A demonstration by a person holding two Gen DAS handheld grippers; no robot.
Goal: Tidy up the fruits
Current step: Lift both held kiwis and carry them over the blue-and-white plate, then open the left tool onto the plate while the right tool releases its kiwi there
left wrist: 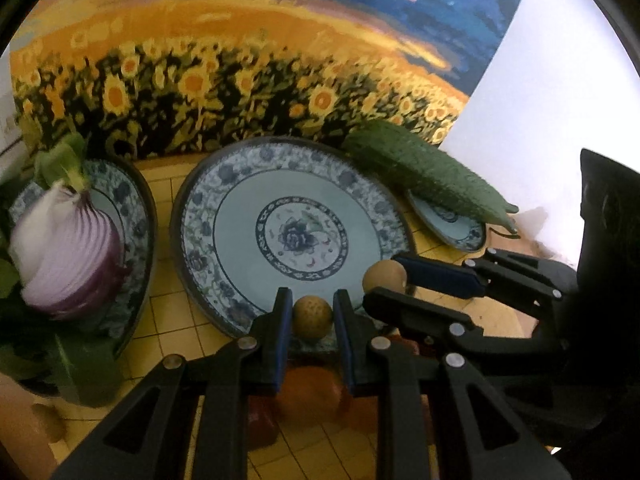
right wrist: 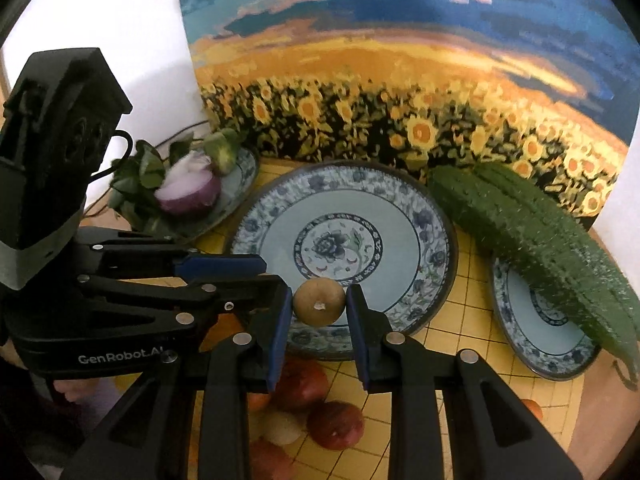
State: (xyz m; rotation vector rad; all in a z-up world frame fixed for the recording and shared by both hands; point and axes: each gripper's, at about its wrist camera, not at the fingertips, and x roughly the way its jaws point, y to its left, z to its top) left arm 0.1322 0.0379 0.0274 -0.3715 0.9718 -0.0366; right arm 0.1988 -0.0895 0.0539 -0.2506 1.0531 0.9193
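Fruits are held one in each gripper: the left gripper (left wrist: pixel 312 317) is closed on a small round brown fruit (left wrist: pixel 312 316), and the right gripper (right wrist: pixel 319 302) pinches a second brown fruit (right wrist: pixel 319 301). Both hang over the near rim of the empty middle plate (right wrist: pixel 432 236). Red fruits (right wrist: pixel 335 425) lie below on the yellow cloth (right wrist: pixel 472 320). An onion (left wrist: pixel 68 252) sits on the left plate (left wrist: pixel 136 216), cucumbers (right wrist: pixel 532 236) on the right plate (right wrist: pixel 548 344).

Ahead of your grippers, a yellow checked tablecloth (right wrist: pixel 460 344) carries three blue-patterned plates: a large empty one (right wrist: pixel 400 300) straight ahead, one (right wrist: pixel 244 172) further left, one (right wrist: pixel 516 312) right. Reddish fruits (right wrist: pixel 336 424) lie below your fingers.
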